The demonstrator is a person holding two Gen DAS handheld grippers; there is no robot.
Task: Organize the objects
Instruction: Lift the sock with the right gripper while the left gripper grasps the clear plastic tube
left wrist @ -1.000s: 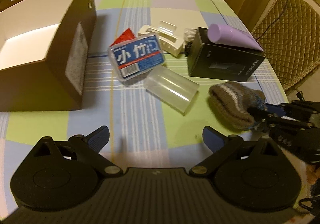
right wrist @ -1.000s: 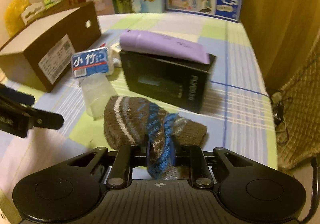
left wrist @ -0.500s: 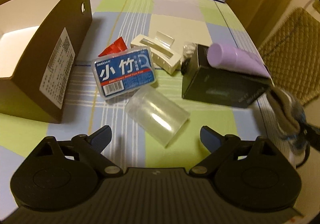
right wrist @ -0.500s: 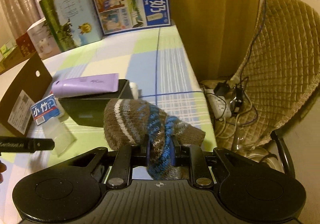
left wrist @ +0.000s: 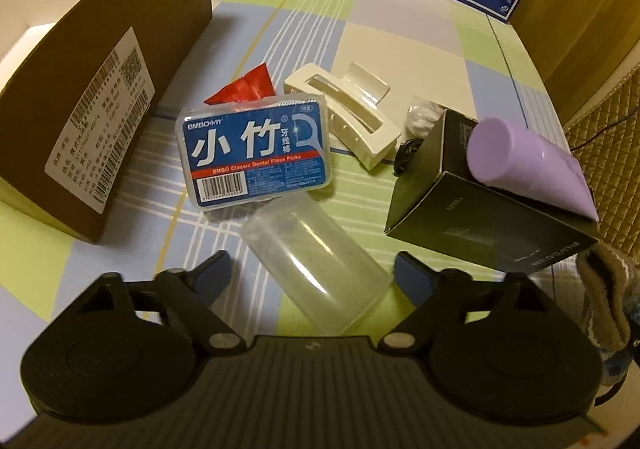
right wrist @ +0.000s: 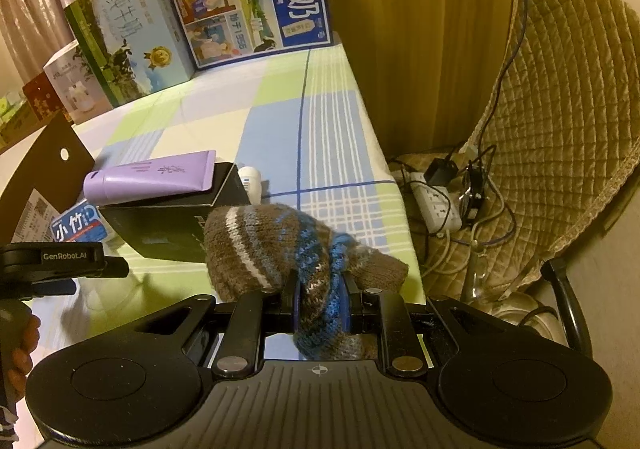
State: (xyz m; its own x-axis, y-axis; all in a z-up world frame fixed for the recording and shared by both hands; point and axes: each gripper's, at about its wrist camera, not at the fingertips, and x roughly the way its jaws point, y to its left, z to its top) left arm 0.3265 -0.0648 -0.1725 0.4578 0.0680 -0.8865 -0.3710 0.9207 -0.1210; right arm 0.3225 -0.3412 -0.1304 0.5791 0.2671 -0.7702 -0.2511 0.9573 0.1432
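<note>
A clear plastic cup [left wrist: 316,269] is seen lying on its side on the checked tablecloth [left wrist: 384,49], between the fingers of the left gripper [left wrist: 312,273]. The jaws have just been closing but are held apart, and no pad is seen pressing on the cup. Just beyond the cup, a blue dental floss box [left wrist: 256,157] is found, with its near edge touching or overlapping the cup's far end. A red wrapper [left wrist: 244,89] and a cream hair claw [left wrist: 352,117] are noted behind the floss box. To the right, a black carton [left wrist: 480,209] is recorded, with a purple tube [left wrist: 528,165] resting on top of it. A brown cardboard box [left wrist: 100,97], open at the top, is placed to the left, well apart from the cup.

The right gripper [right wrist: 320,301] is clamped on a striped knitted hat [right wrist: 280,245], which is held clear of the table at its right edge. Milk cartons [right wrist: 248,1] are stood along the far end, and a quilted chair [right wrist: 560,129] is seen beside the table.
</note>
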